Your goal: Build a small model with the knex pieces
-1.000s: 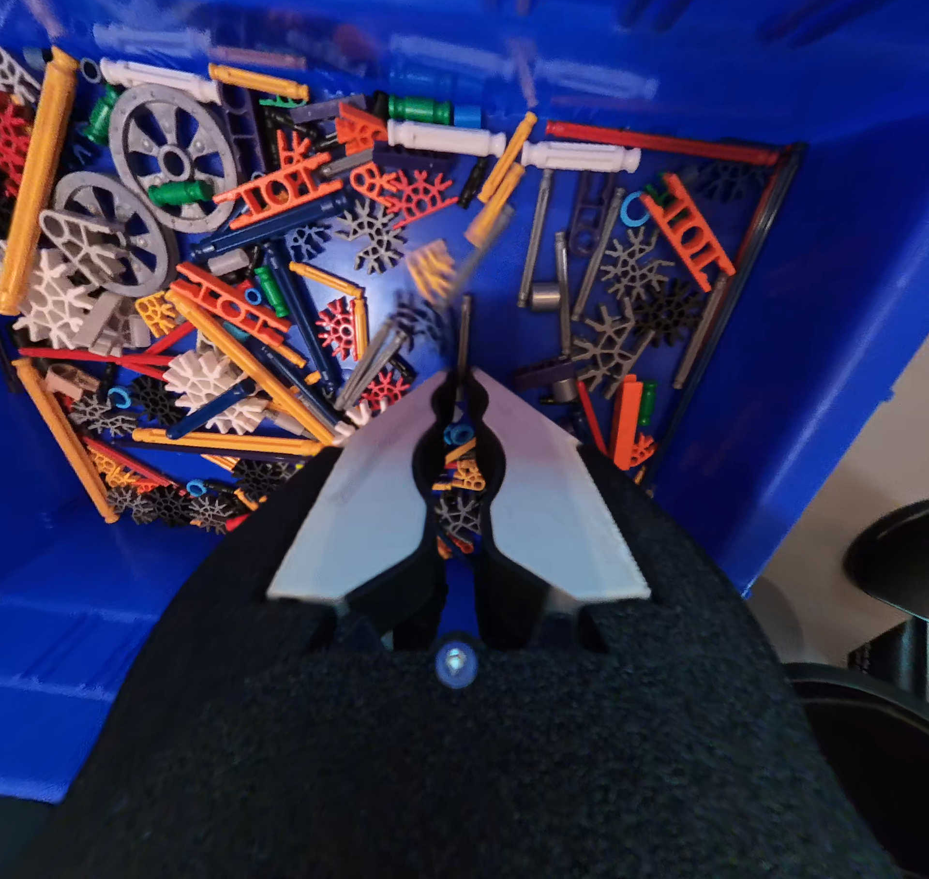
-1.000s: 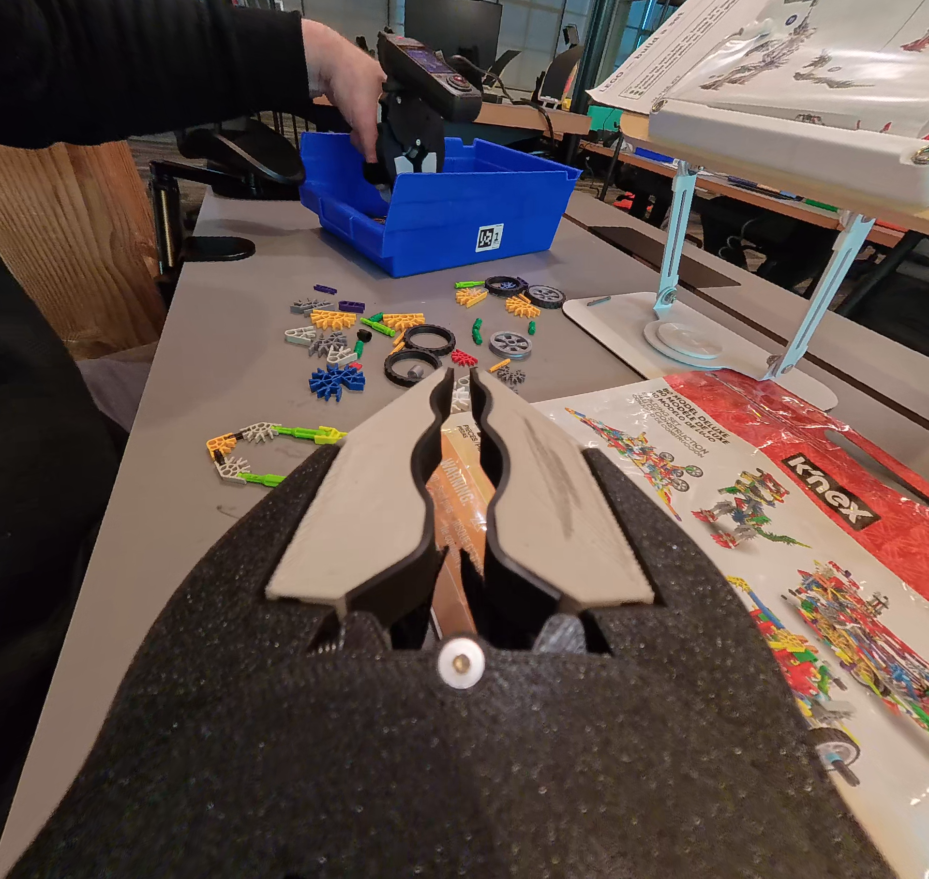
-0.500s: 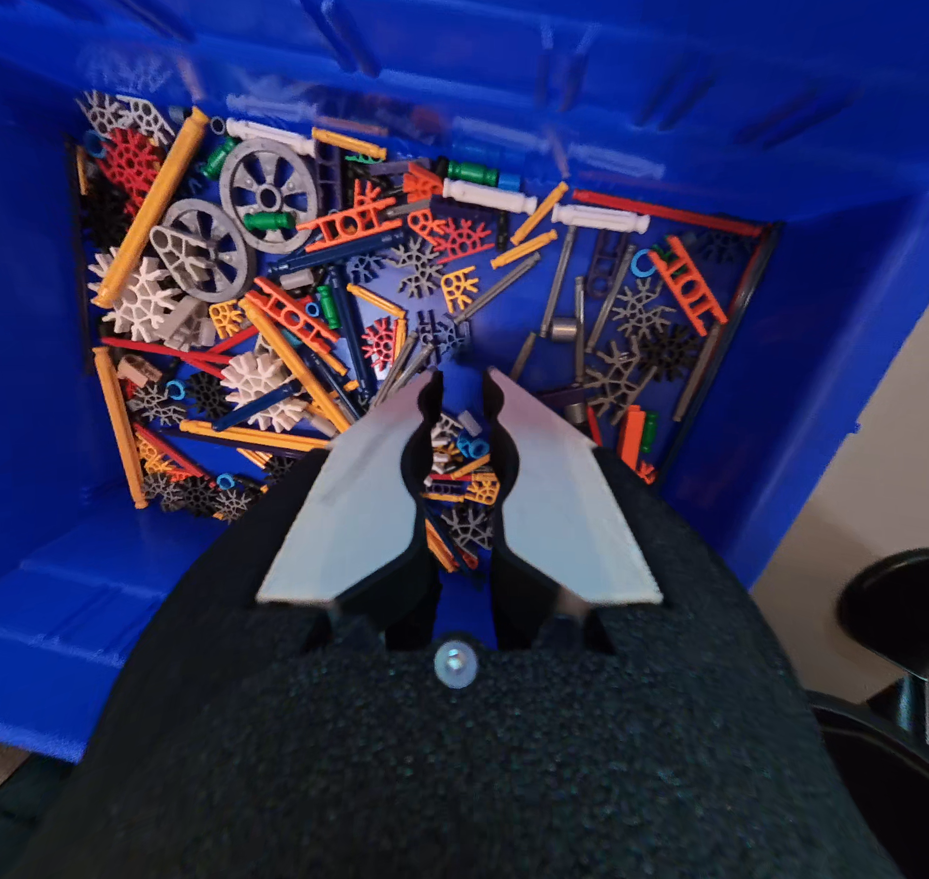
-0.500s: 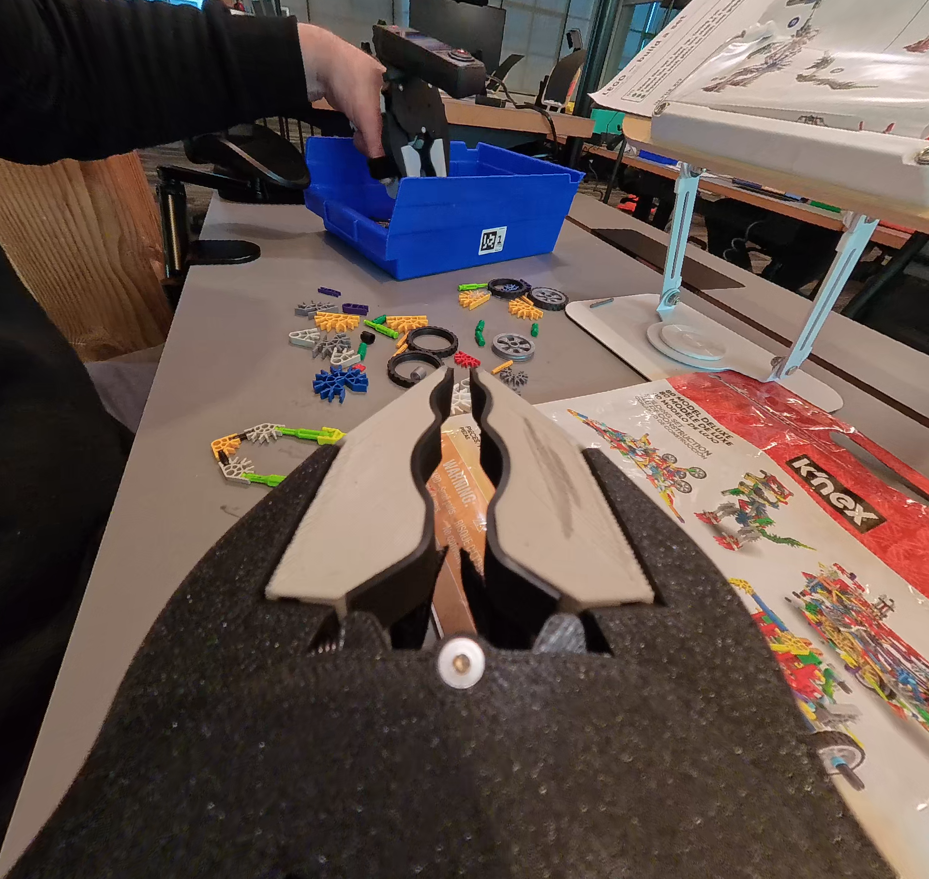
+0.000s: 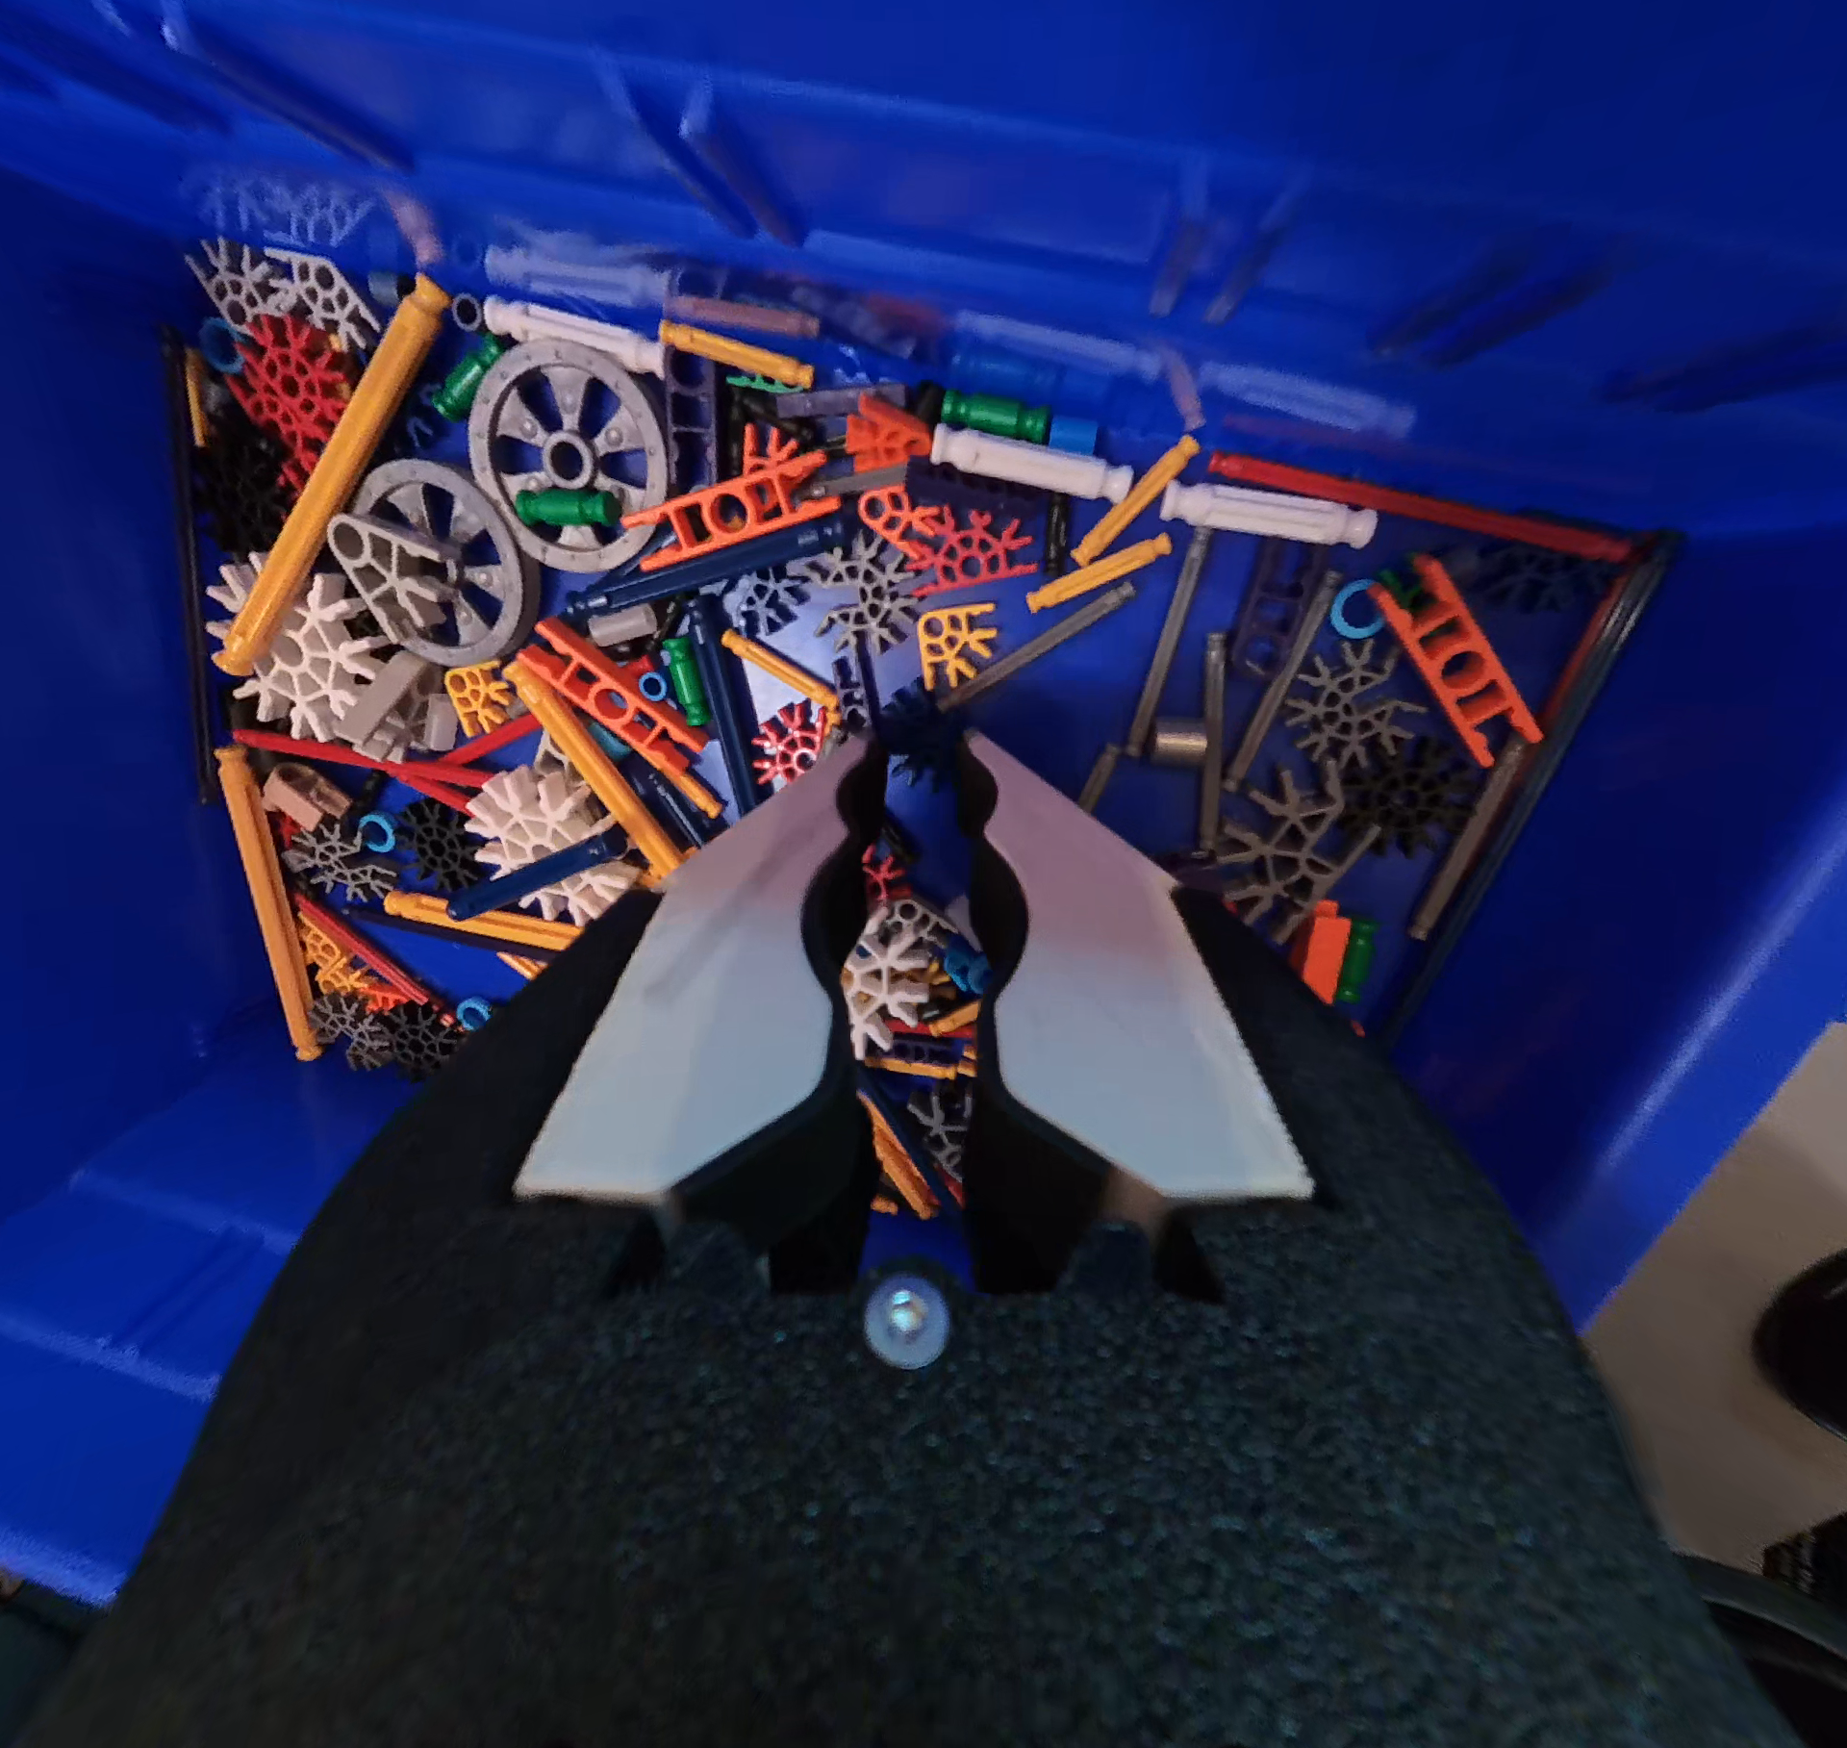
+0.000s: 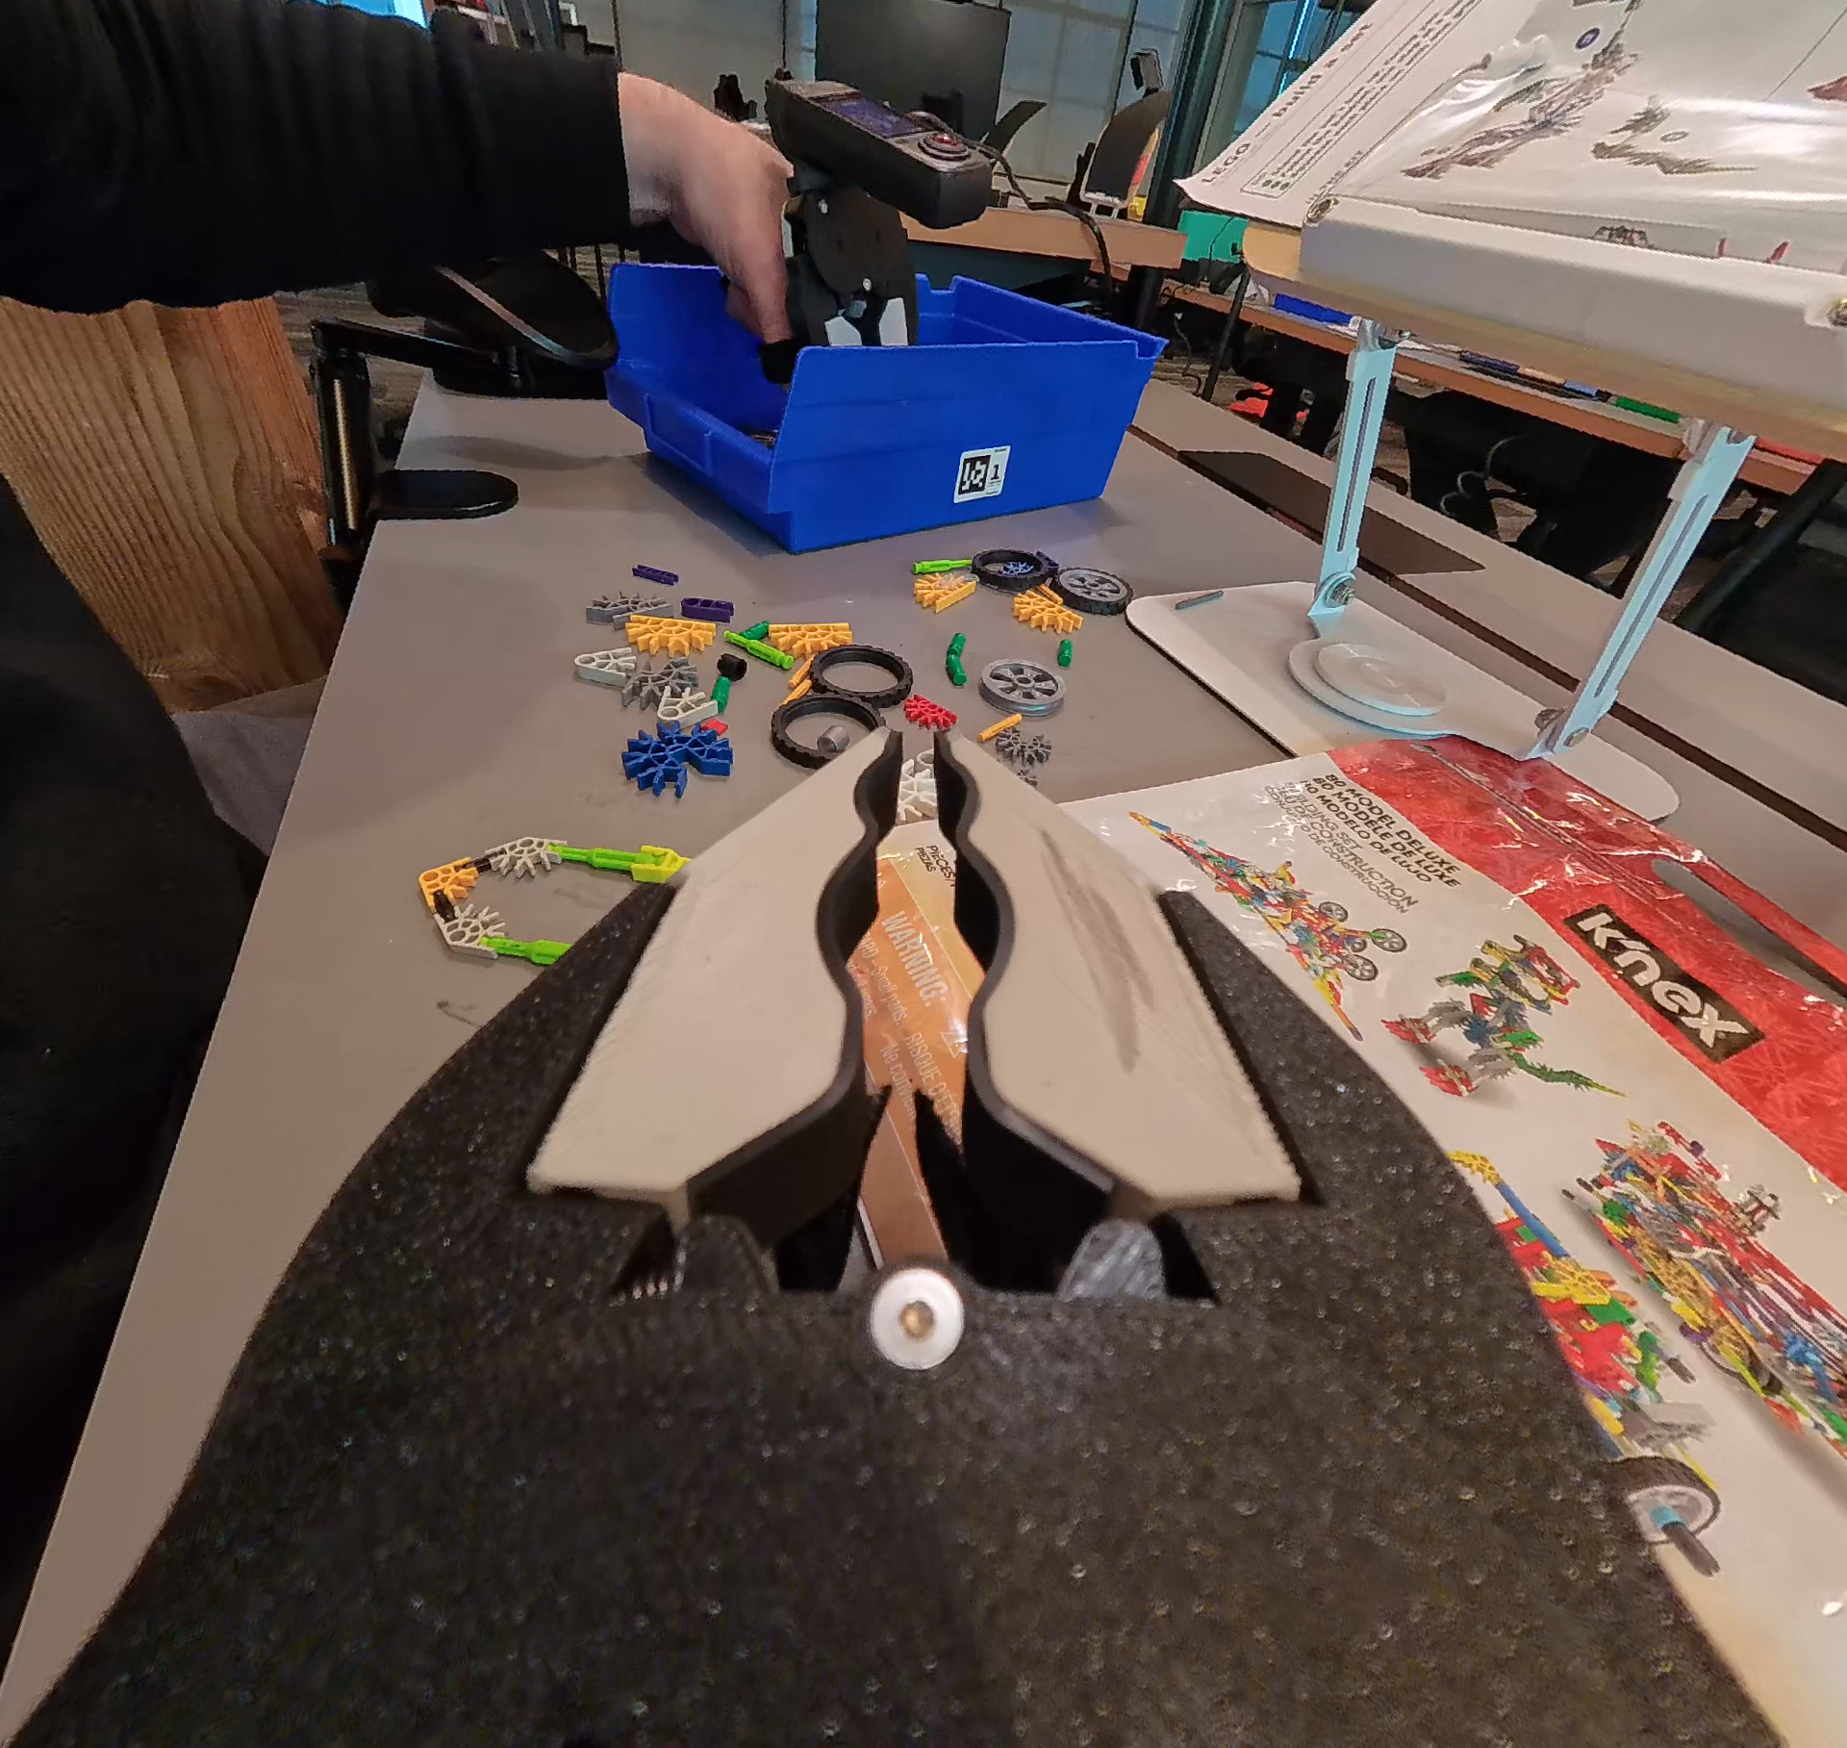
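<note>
My left gripper (image 5: 920, 750) is inside a blue bin (image 5: 999, 101), above a heap of building-toy rods, connectors and two grey wheels (image 5: 570, 456). Its jaws stand a little apart and hold nothing. A dark blue snowflake connector (image 5: 924, 750) lies on the bin floor right at the tips, with a yellow connector (image 5: 954, 646) and a grey rod (image 5: 1039, 641) just beyond. My right gripper (image 6: 915, 750) is shut but for a thin slit and empty. It hovers low over the grey table, at the edge of a printed packaging bag (image 6: 1499, 950).
The right wrist view shows the bin (image 6: 900, 421) at the table's far side, with a hand holding the left gripper (image 6: 850, 321) in it. Loose pieces lie between: blue connector (image 6: 678, 755), black tyres (image 6: 860, 673), grey wheel (image 6: 1021, 686), a small yellow-grey-green assembly (image 6: 520, 885). A booklet stand (image 6: 1379, 681) is at right. The tips of one gripper are about 40 centimeters away from the tips of the other.
My left gripper was shut on a grey rod with a yellow connector, then opened and dropped them in the bin. It has since risen and narrowed slightly. The right gripper has barely moved.
</note>
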